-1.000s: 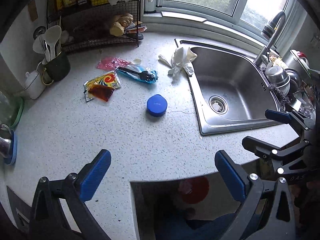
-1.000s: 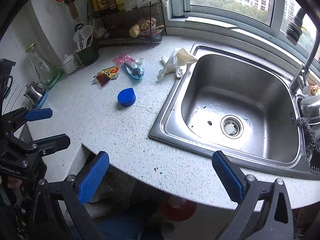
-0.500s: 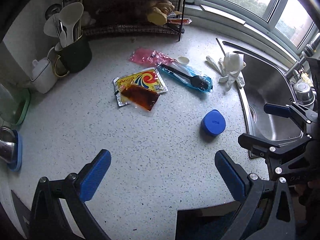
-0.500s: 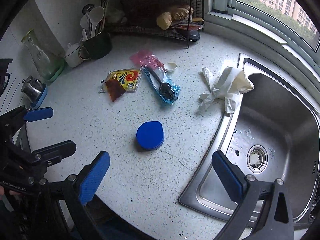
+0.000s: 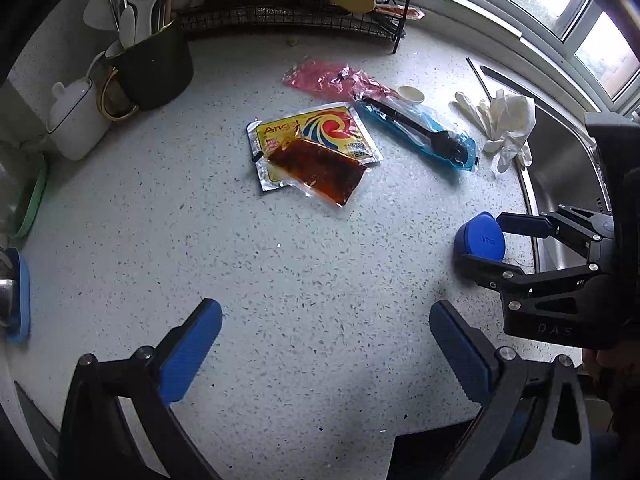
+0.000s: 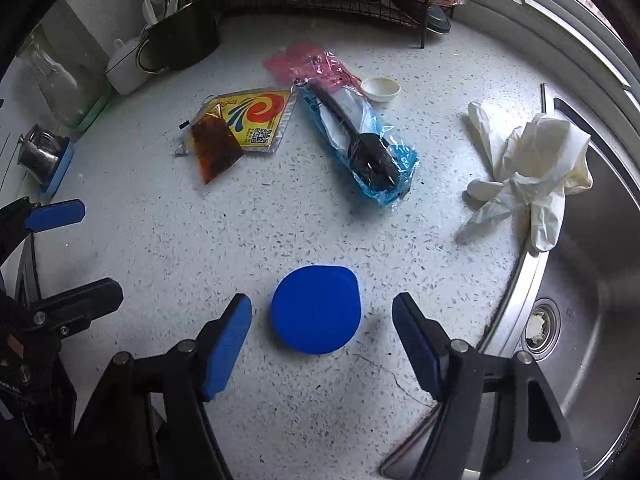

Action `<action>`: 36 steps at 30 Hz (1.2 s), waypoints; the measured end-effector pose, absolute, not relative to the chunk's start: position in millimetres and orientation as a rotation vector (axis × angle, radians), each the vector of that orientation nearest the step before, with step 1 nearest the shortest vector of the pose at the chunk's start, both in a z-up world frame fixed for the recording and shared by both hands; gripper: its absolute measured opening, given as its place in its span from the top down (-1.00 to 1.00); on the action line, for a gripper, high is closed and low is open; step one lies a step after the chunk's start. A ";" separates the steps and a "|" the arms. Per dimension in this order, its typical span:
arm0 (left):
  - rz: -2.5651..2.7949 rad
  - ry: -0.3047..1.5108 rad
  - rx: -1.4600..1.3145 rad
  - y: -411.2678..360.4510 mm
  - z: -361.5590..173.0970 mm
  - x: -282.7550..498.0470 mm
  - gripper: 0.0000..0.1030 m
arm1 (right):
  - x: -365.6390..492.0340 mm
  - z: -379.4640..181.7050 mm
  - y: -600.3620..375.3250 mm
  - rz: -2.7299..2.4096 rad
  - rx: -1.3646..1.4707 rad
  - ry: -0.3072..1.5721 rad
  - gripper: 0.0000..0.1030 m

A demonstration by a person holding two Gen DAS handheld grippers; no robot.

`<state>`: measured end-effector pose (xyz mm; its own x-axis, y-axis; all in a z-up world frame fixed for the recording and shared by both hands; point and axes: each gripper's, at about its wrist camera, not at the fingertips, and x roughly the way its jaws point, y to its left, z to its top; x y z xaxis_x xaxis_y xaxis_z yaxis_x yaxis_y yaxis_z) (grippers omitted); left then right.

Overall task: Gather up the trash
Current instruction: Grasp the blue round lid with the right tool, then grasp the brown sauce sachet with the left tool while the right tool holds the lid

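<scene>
A round blue lid (image 6: 316,308) lies flat on the speckled counter (image 6: 224,240). My right gripper (image 6: 320,330) points down over it with one finger on each side; its jaws are closing and the pads do not touch the lid. The left wrist view shows the same lid (image 5: 478,236) between the right gripper's (image 5: 482,242) fingers. My left gripper (image 5: 324,316) hangs open over bare counter to the left, holding nothing. Farther back lie a yellow sachet (image 6: 256,116) under a red sauce packet (image 6: 214,148), a blue wrapper with a black utensil (image 6: 360,148), and a pink wrapper (image 6: 304,60).
White rubber gloves (image 6: 528,164) drape over the edge of the steel sink (image 6: 592,300) on the right. A small white cap (image 6: 380,89) sits behind the blue wrapper. A dark utensil mug (image 5: 154,66), a white pot (image 5: 76,120) and a wire rack (image 5: 288,20) line the back.
Both grippers have moved forward and down from the counter's front edge toward the trash. The right gripper's jaws have narrowed around the blue lid; the left jaws stay wide.
</scene>
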<state>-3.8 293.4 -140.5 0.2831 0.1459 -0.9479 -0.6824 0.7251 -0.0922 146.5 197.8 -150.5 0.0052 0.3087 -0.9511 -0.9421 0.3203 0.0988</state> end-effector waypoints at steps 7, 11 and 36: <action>0.580 1.160 -0.552 296.3 -142.0 -8.9 -1.00 | 135.3 -151.8 200.4 1.116 -0.740 1.132 0.09; 0.570 1.153 -0.545 302.2 -139.6 -11.1 -1.00 | 126.0 -152.8 200.1 1.117 -0.742 1.119 0.15; 0.236 1.217 -0.258 402.7 -158.2 68.7 -0.40 | 155.7 -134.5 159.2 1.014 -0.611 1.168 0.15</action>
<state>68.7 402.7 -158.2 0.3294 0.0408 -0.9433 -0.3148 0.9466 -0.0690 155.7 159.2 -134.5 0.0553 0.3252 -0.9440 -0.8891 0.4463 0.1016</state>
